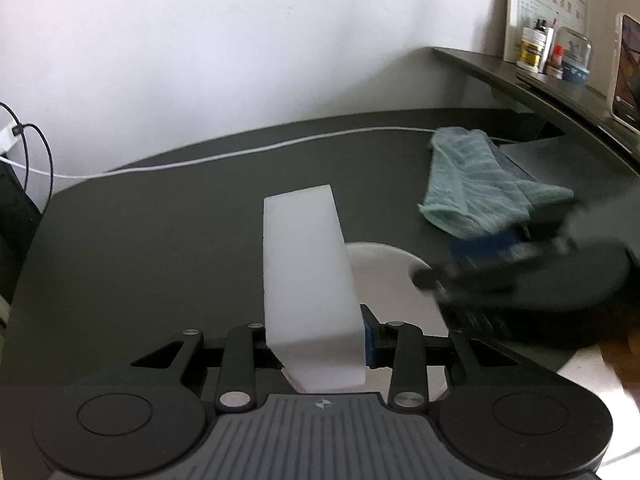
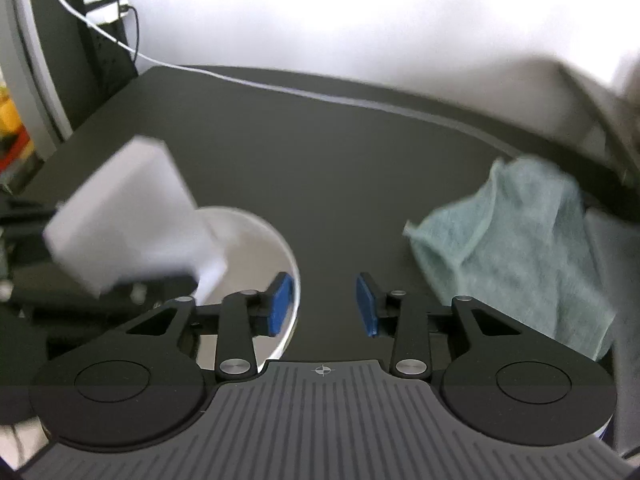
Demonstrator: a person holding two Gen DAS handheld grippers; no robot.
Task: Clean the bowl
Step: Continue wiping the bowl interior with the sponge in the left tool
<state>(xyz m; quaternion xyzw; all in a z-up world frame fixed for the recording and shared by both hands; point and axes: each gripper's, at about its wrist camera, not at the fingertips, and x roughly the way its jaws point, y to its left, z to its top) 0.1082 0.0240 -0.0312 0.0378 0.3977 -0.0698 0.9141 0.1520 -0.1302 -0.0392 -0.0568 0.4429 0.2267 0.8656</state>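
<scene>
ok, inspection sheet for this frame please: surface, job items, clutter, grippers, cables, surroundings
Surface: dark desk, matte, no spills seen.
Job's things: white bowl on the desk; white sponge block; teal cloth crumpled to the right of the bowl.
Clutter: bottles and small jars on the raised shelf.
Grippers: left gripper jaws closed on the sponge block, above the bowl; right gripper jaws open, empty, by the bowl's rim.
Cables: white cable across the desk's far edge; black cable looped at left.
Surroundings: white wall; framed certificate.
</scene>
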